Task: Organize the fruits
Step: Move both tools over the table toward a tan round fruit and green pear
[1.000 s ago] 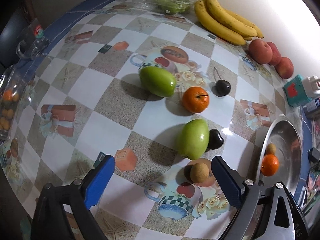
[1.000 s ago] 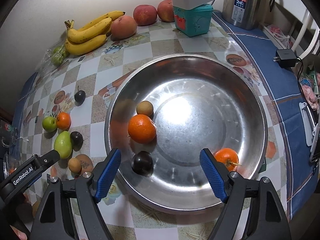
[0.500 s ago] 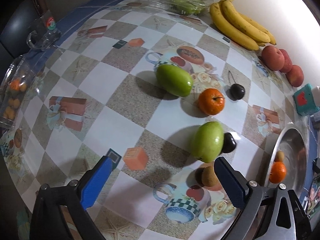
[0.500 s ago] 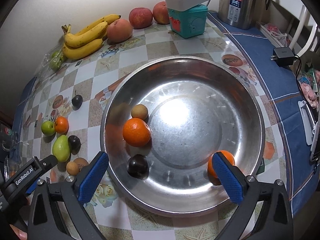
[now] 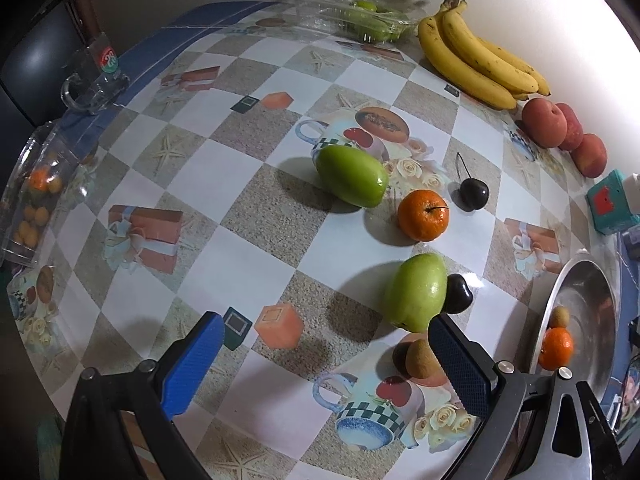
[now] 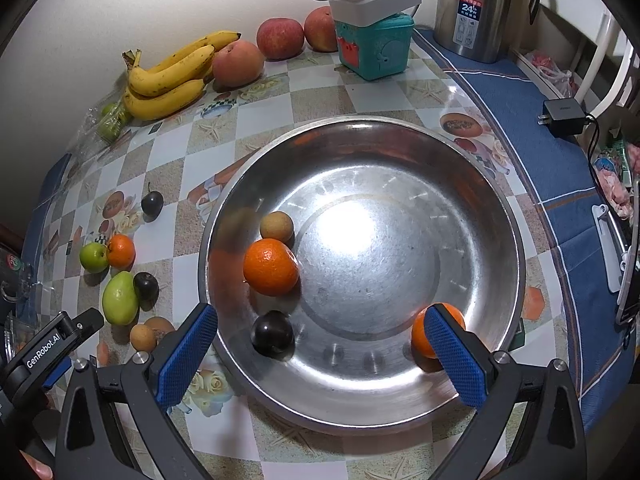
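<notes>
Just beyond right claw (image 6: 322,354): orange (image 6: 420,334).

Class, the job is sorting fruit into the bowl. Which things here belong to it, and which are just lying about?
In the job: steel bowl, tangerine, green mango, dark plum, cherry.

Lying about: kettle, teal box, charger, glass mug.
</notes>
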`<state>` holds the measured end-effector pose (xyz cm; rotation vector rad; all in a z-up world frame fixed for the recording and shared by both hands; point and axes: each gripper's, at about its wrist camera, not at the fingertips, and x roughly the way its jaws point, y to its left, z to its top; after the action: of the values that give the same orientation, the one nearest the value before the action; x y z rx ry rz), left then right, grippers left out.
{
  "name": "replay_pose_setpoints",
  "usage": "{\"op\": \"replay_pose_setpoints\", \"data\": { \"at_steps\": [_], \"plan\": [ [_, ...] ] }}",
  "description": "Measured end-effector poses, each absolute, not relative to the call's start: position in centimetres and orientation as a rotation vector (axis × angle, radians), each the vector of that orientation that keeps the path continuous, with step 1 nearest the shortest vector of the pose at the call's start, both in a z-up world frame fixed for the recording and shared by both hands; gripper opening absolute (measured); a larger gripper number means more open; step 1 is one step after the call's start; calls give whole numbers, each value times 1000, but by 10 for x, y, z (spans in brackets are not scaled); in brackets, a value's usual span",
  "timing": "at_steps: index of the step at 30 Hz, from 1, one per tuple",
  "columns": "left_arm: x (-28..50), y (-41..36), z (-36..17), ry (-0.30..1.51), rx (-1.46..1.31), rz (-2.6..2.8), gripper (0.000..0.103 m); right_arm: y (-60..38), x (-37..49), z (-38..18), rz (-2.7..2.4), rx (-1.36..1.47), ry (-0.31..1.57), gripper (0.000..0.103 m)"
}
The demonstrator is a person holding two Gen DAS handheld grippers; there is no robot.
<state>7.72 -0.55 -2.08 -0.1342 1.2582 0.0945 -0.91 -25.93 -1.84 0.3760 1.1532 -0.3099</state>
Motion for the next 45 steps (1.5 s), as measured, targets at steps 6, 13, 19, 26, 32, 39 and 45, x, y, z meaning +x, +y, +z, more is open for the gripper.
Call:
{"op": "replay_pose_setpoints", "data": {
  "at_steps": [6,13,19,26,32,39,45],
  "plan": [
    [77,-4,-17,1245,-142,84,103,-258,-8,-19,-320,373,1155,103],
    [77,-8,-15,1249,-147,52,103,-253,-8,-15,-322,352,1147,103],
    [77,-5,-11,1236,-141,56,103,-244,-4,-19,-306,330,1163,103],
    [82,0,-9,1226,-126,64,103,-235,-2,-21,-285,301,1173,103],
    [84,5,-8,1214,-107,57,103,-232,-3,-25,-290,302,1180,103],
    [85,4,-7,1211,-58,-5,103,-225,-3,-18,-290,302,1149,103],
    [86,-2,-2,1182,51,-68,103,-205,4,-14,-234,302,1130,103]
  ]
}}
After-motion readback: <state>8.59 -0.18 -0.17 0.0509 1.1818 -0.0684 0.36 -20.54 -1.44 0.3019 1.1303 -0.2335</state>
